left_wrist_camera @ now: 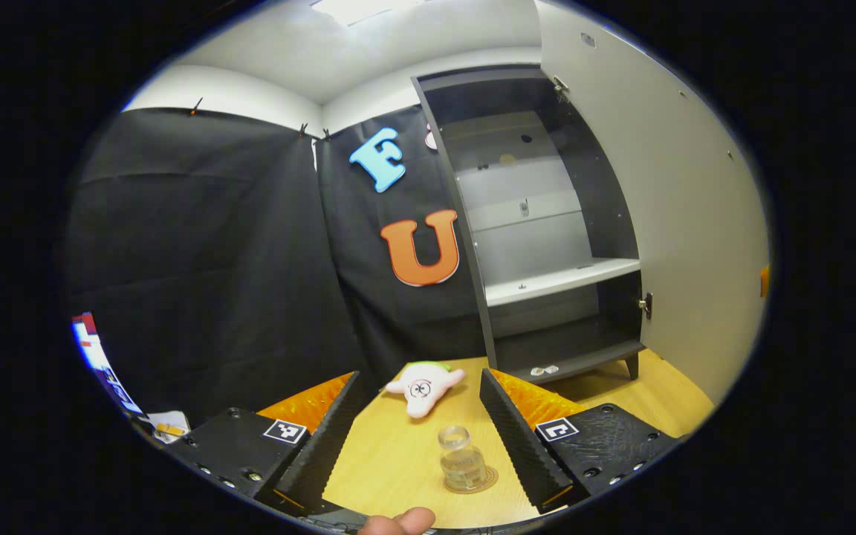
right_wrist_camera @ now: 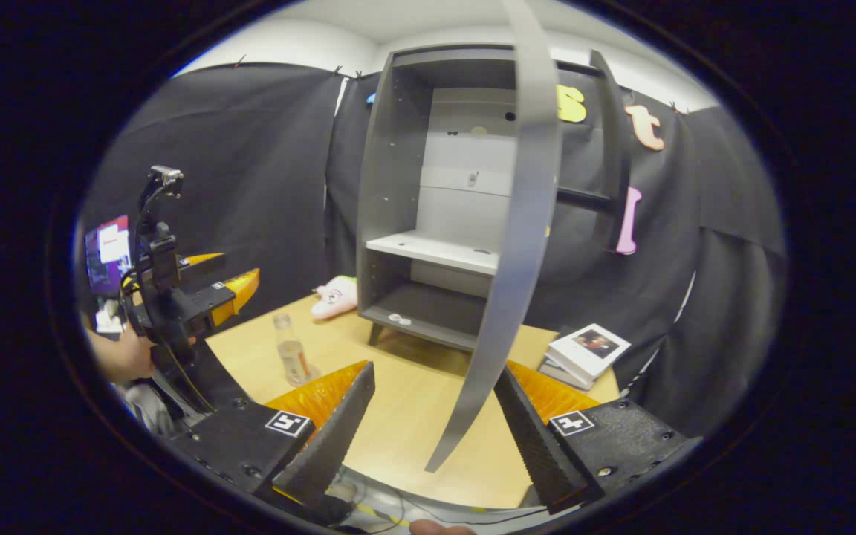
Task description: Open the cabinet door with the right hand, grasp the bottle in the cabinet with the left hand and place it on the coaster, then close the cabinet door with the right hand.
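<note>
A clear bottle (left_wrist_camera: 462,458) stands upright on a round coaster (left_wrist_camera: 489,479) on the wooden table. My left gripper (left_wrist_camera: 419,438) is open above and behind it, its fingers apart on either side and not touching it. The grey cabinet (left_wrist_camera: 547,223) stands open with bare shelves, its door (left_wrist_camera: 688,208) swung wide to the right. In the right gripper view the door's edge (right_wrist_camera: 513,245) stands between the fingers of my open right gripper (right_wrist_camera: 435,416). The bottle (right_wrist_camera: 291,352) stands at left there, below the left gripper (right_wrist_camera: 231,286).
A pink plush toy (left_wrist_camera: 424,385) lies on the table in front of the cabinet. A stack of books (right_wrist_camera: 588,349) rests at the table's right corner. A small clear item (left_wrist_camera: 545,369) lies on the cabinet's bottom shelf. A hand (right_wrist_camera: 127,357) holds the left gripper.
</note>
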Available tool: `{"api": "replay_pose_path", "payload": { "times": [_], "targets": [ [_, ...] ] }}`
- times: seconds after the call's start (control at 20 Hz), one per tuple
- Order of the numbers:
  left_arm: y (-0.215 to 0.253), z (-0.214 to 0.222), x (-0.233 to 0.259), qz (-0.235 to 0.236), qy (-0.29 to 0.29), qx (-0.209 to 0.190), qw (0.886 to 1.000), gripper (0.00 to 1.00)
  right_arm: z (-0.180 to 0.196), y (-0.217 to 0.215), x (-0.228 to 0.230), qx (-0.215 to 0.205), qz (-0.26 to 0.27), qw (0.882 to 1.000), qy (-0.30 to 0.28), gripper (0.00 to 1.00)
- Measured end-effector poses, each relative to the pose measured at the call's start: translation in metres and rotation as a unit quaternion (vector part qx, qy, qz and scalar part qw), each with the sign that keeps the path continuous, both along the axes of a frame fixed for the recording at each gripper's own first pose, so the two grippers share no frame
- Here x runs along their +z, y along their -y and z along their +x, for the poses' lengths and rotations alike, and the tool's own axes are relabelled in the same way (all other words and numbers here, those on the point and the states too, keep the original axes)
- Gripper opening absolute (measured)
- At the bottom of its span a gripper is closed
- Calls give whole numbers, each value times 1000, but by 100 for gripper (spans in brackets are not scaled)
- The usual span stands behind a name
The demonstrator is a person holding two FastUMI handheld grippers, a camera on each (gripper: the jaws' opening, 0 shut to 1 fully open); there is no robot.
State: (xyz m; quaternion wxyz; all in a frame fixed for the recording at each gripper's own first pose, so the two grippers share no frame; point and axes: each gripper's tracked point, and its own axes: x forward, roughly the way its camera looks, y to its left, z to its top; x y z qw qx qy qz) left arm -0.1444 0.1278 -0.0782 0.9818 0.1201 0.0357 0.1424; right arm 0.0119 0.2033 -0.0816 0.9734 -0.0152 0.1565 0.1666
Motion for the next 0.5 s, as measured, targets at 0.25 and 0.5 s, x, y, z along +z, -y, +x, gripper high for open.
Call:
{"api": "replay_pose_path", "payload": {
  "times": [0.25, 0.5],
  "targets": [
    [20, 35, 28, -9, 13, -28, 999, 96, 7, -45, 7, 62, 15, 998, 0, 100],
    [22, 66, 45, -15, 23, -43, 999, 96, 41, -72, 25, 82, 30, 996, 17, 100]
  ]
}}
